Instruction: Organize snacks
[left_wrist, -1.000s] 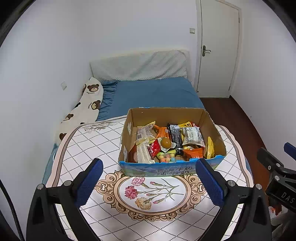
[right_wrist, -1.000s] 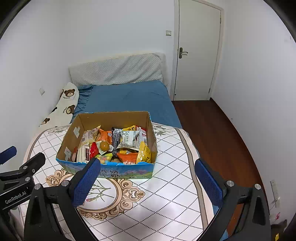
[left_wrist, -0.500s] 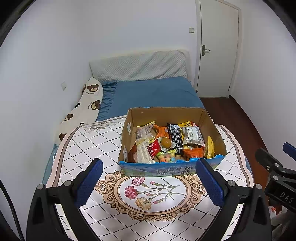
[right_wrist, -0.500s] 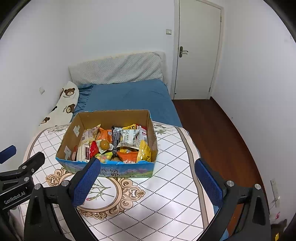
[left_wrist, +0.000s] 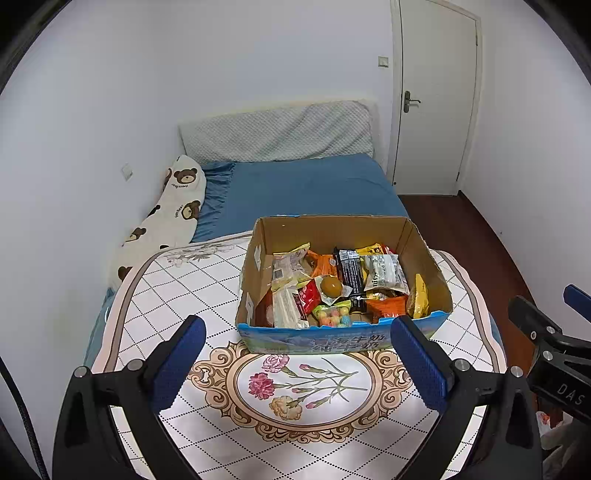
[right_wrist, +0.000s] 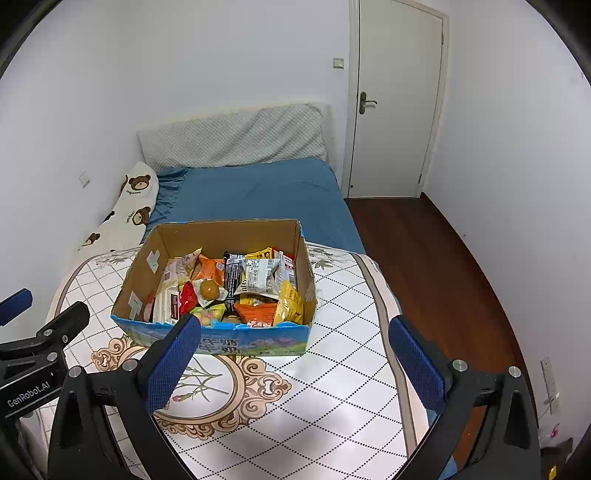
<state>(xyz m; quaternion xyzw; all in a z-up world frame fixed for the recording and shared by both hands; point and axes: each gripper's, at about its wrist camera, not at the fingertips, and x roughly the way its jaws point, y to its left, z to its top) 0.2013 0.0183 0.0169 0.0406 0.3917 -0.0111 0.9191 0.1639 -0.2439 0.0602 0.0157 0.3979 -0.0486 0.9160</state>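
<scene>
Snacks (left_wrist: 334, 286) lie heaped in an open cardboard box (left_wrist: 436, 275) on the patterned table (left_wrist: 177, 284), packets overlapping every way. They look light, soft and crinkly, with slick film that may slip between pads; the grey packet (left_wrist: 384, 271) on top, or the yellow packet (left_wrist: 419, 301) standing on edge by the box's right wall, would be easiest to pinch by a sealed edge. A round brown sweet (left_wrist: 330, 286) in clear wrap could roll. The box itself seems light enough to slide if nudged. Both the left gripper (left_wrist: 295, 360) and the right gripper (right_wrist: 291, 360) hover short of the box, jaws spread wide, holding nothing. Behind the table is a blue bed (left_wrist: 306, 188).
</scene>
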